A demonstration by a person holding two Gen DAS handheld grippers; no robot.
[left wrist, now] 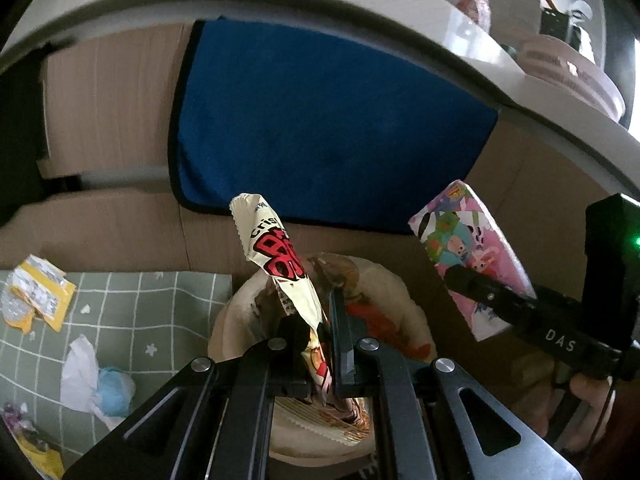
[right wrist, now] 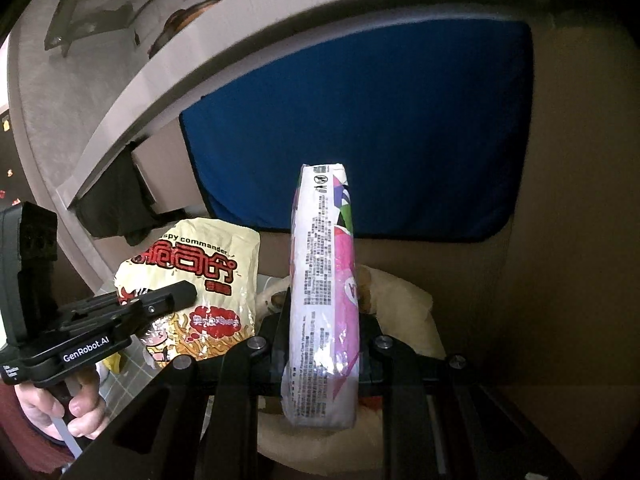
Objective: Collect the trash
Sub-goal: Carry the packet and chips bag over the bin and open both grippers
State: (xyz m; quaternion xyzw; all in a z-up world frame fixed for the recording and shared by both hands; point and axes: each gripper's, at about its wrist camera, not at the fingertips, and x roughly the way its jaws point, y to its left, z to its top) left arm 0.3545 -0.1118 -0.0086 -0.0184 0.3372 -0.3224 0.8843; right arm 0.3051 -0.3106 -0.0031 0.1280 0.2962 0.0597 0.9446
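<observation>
My left gripper [left wrist: 316, 320] is shut on a cream snack wrapper with red lettering [left wrist: 280, 256], held above a beige trash bin [left wrist: 404, 300] with wrappers inside. In the right wrist view the same wrapper [right wrist: 200, 280] shows flat in the left gripper [right wrist: 176, 296]. My right gripper [right wrist: 324, 320] is shut on a pink and white cartoon-print packet [right wrist: 324, 280], held upright over the bin [right wrist: 408, 300]. That packet [left wrist: 468, 248] and the right gripper [left wrist: 472, 280] show at the right of the left wrist view.
A blue cloth [left wrist: 328, 120] hangs on the wooden front under a white tabletop edge [left wrist: 280, 4]. On the green checked mat [left wrist: 160, 320] lie a yellow wrapper [left wrist: 36, 292], a crumpled white and blue tissue [left wrist: 96, 380] and more scraps at the lower left.
</observation>
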